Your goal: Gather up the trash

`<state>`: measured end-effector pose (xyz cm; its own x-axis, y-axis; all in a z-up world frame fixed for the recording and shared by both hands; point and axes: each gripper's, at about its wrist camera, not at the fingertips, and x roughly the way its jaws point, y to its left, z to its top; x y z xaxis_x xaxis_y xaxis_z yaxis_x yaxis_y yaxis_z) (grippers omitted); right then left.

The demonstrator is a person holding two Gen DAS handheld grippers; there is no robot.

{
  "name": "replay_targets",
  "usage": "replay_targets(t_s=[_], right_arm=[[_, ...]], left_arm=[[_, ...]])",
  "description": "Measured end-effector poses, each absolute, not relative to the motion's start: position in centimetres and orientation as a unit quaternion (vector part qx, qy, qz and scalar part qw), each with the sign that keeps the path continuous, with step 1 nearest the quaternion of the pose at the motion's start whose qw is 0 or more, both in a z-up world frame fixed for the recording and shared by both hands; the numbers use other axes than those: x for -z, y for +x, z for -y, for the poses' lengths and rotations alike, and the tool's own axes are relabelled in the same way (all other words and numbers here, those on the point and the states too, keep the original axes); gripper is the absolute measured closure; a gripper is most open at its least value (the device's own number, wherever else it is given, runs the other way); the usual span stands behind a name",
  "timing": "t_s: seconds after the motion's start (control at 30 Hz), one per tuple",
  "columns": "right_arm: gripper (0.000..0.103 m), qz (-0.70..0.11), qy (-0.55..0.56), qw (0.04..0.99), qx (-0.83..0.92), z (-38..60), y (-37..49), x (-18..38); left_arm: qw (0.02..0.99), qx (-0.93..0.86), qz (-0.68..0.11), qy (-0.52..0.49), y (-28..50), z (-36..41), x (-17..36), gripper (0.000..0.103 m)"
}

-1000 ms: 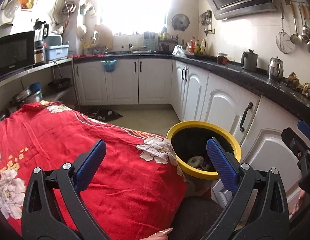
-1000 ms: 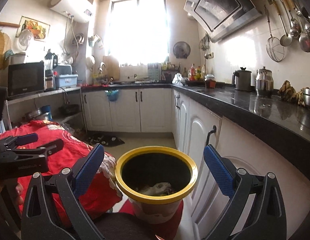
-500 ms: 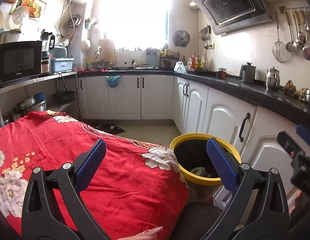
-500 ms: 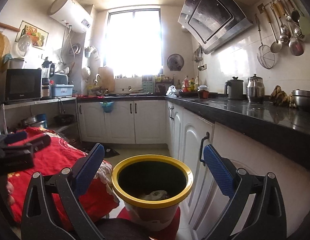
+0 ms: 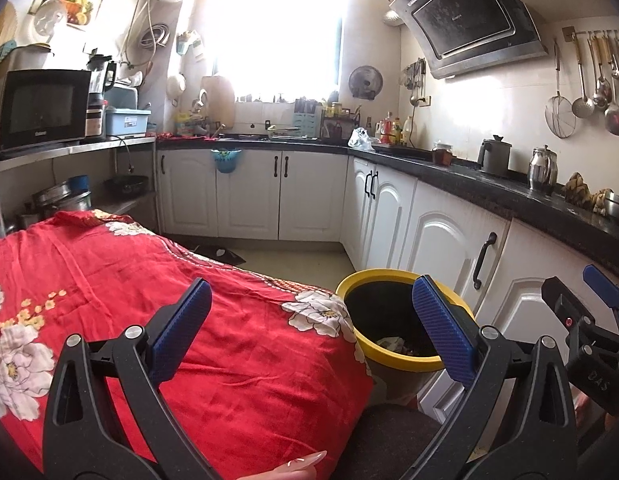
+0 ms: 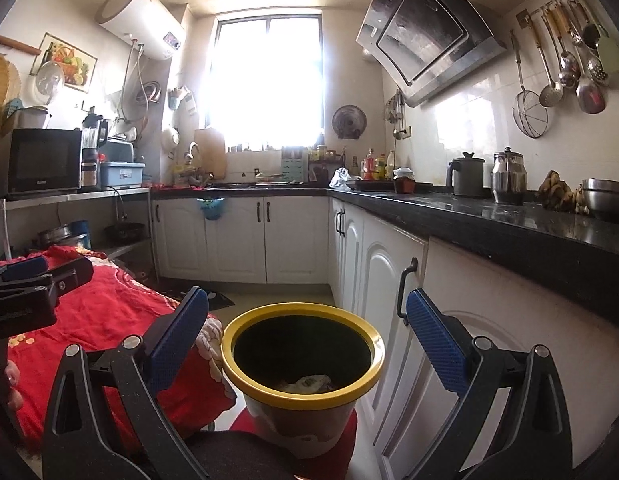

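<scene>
In the left wrist view, the left tool fills the bottom of the frame with its two blue pads wide apart and nothing between them. Under it lies a red cloth with white flowers, which takes the lower left and the centre of the frame. Just beside the right edge of the cloth, in the lower right, stands the yellow-rimmed bin; its inside is dark and some crumpled trash is at the bottom. The right pad of this tool covers part of the bin's rim. At the far right edge the right tool is partly seen from the side, close to the white cabinet doors. At the bottom edge one fingertip with a long nail shows. In the right wrist view, the right tool is also spread open and empty, and the bin stands in the lower centre, between the two pads and behind them. Pale trash lies inside it. The red cloth is at the lower left, touching the bin's side. The left tool appears at the left edge over the cloth. A black counter runs along the right side.
</scene>
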<state>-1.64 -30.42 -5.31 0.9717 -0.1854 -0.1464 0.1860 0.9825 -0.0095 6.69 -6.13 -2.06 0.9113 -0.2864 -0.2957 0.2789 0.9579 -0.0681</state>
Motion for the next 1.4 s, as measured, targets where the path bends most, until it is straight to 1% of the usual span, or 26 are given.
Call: replay_targets(t_s=[1.4], right_arm=[[0.006, -0.067, -0.001, 0.994, 0.091, 30.45, -1.80, 5.33]], left_arm=[[0.979, 0.143, -0.147, -0.011, 6.67, 6.07, 1.62, 0.011]])
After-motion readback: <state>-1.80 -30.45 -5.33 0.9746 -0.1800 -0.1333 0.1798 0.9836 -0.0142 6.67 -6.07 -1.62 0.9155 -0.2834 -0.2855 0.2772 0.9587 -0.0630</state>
